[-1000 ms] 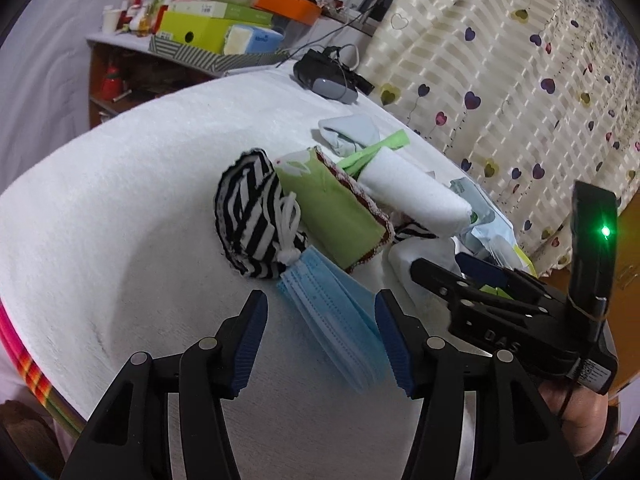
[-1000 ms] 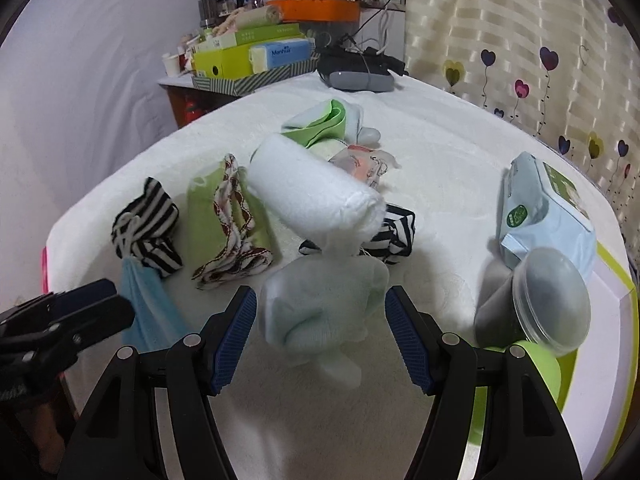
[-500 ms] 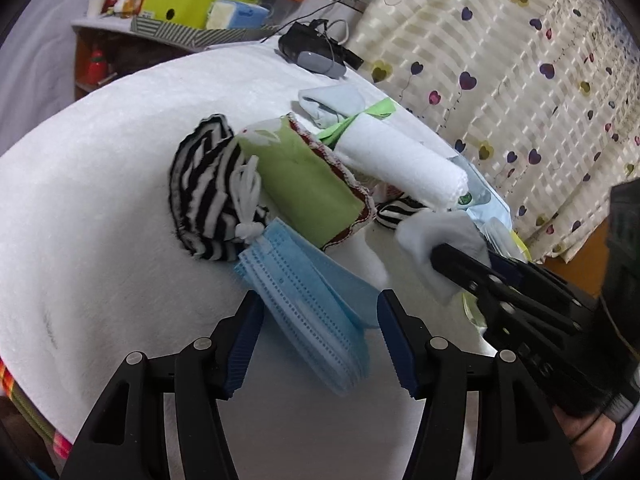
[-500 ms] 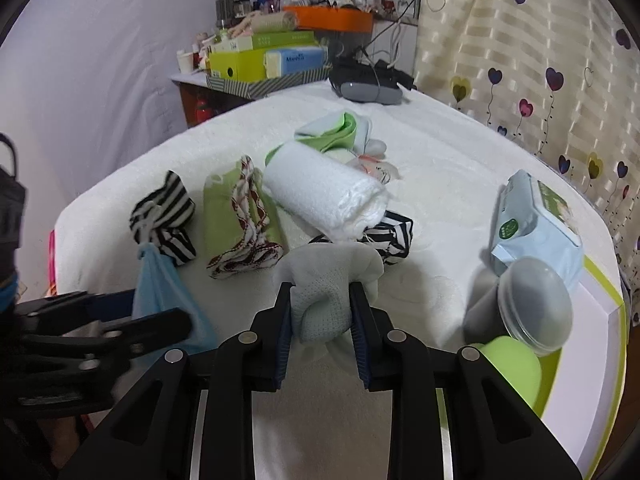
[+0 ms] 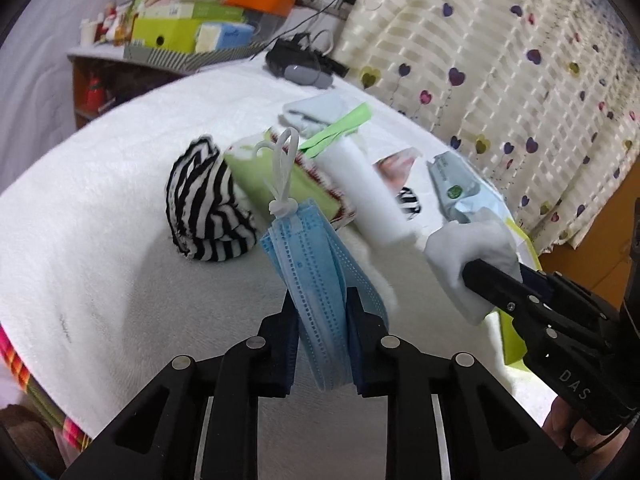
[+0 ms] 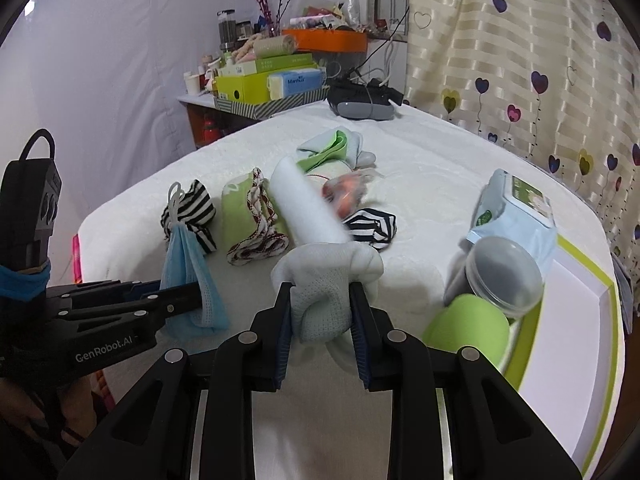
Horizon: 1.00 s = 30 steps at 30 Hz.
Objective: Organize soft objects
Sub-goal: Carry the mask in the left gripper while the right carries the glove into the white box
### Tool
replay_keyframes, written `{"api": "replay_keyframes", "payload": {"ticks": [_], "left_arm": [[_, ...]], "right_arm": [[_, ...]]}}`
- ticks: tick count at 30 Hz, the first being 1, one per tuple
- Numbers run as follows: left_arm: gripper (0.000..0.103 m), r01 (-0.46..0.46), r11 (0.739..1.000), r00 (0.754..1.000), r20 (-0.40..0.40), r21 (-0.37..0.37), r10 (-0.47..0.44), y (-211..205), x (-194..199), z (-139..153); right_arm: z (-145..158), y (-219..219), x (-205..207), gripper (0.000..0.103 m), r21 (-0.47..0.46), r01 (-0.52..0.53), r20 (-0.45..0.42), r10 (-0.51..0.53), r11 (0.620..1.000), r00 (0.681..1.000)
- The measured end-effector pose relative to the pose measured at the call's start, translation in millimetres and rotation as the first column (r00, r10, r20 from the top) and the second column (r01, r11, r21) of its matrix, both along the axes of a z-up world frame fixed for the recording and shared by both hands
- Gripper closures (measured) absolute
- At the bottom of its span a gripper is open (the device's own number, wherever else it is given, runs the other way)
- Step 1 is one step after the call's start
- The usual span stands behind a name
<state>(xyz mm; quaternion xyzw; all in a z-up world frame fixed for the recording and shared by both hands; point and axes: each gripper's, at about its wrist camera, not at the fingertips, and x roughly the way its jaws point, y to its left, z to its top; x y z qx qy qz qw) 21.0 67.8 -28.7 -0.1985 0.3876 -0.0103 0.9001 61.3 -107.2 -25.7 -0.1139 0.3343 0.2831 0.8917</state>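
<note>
My left gripper [image 5: 322,316] is shut on a stack of blue face masks [image 5: 316,264], lifted off the white bed cover [image 5: 100,240]; the masks also show in the right wrist view [image 6: 188,276]. My right gripper [image 6: 320,312] is shut on a pale grey-white sock bundle [image 6: 326,280], also held up, seen in the left wrist view [image 5: 468,256]. On the bed lie a black-and-white striped cloth [image 5: 204,204], a green cloth with red-white trim [image 6: 248,216], a rolled white towel [image 6: 304,204], a second striped cloth [image 6: 372,228] and a green-and-grey cloth [image 6: 332,148].
A wet-wipes pack [image 6: 516,212], a clear-lidded jar [image 6: 504,276] and a green round thing [image 6: 468,328] sit by a green-rimmed white tray [image 6: 568,320] at the right. A dark device [image 6: 360,100] lies at the far end. A cluttered shelf [image 6: 256,88] stands behind. A heart-patterned curtain [image 6: 520,60] hangs on the right.
My left gripper closed on the blue masks and lifted them off the bed. My right gripper, which closed on the sock bundle earlier, has raised it further.
</note>
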Motion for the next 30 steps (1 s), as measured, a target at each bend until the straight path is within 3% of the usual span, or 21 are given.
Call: {"api": "replay_keyframes", "payload": {"ticks": [10,17,23,30], "left_arm": [[0.083,0.079,0.996,0.991,0.103,0.038,-0.083,-29,-15,33],[0.083,0.161,0.985,0.972,0.162,0.065,-0.169,-60,-9,57],[0.083,0.248,0.964,0.944,0.201,0.092,-0.262,-93,3,74],[0.083,0.381,0.916,0.891,0.214,0.128,-0.401,-141,15,84]], "right_arm": [[19,-27,-28,0.075,0.085,0.006,0.060,-0.011,0.996,0.998],[36,-67,-39,0.075,0.142,0.090,0.104,-0.105,0.986,0.989],[46,-108,-41,0.075,0.170,0.193,0.125,-0.215,0.966,0.969],[46,-159,-37,0.075,0.202,0.321,0.111,-0.347,0.925,0.931]]}}
